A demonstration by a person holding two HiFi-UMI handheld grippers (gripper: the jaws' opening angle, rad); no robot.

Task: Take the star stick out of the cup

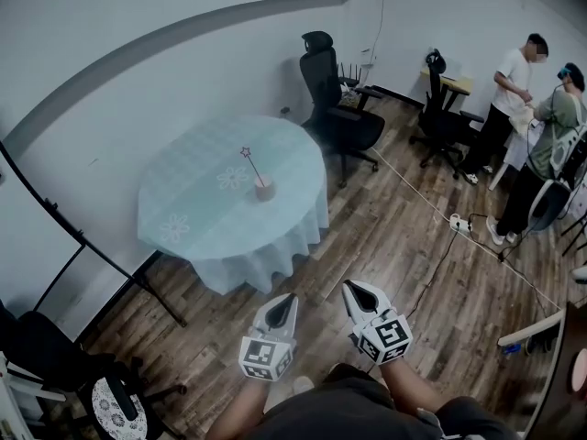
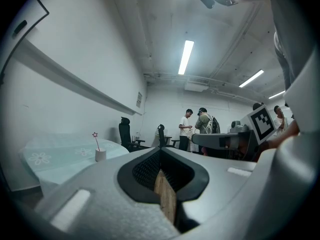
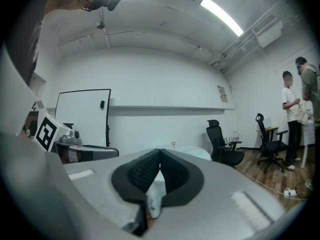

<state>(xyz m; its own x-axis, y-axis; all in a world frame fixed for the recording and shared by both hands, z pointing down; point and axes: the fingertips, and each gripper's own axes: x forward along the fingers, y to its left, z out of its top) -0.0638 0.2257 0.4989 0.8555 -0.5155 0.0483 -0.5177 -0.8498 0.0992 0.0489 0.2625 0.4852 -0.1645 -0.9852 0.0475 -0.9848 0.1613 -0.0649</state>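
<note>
A small pale cup [image 1: 264, 190] stands near the middle of a round table with a light teal cloth [image 1: 193, 214]. A thin star stick [image 1: 252, 166] rises from the cup, leaning left, with its star on top. My left gripper [image 1: 290, 297] and right gripper [image 1: 350, 287] hang side by side over the wood floor, well short of the table, both shut and holding nothing. In the left gripper view the cup [image 2: 100, 155] and star stick [image 2: 96, 141] sit far off to the left of the left gripper [image 2: 160, 153]. In the right gripper view only the star stick's [image 3: 173, 144] top shows above the right gripper [image 3: 160, 151].
A black office chair [image 1: 335, 108] stands right of the table, another chair [image 1: 443, 113] by a desk further right. Two people [image 1: 527, 117] stand at the far right. A power strip [image 1: 459, 225] and cable lie on the floor. A whiteboard stand's leg [image 1: 110, 264] crosses left of the table.
</note>
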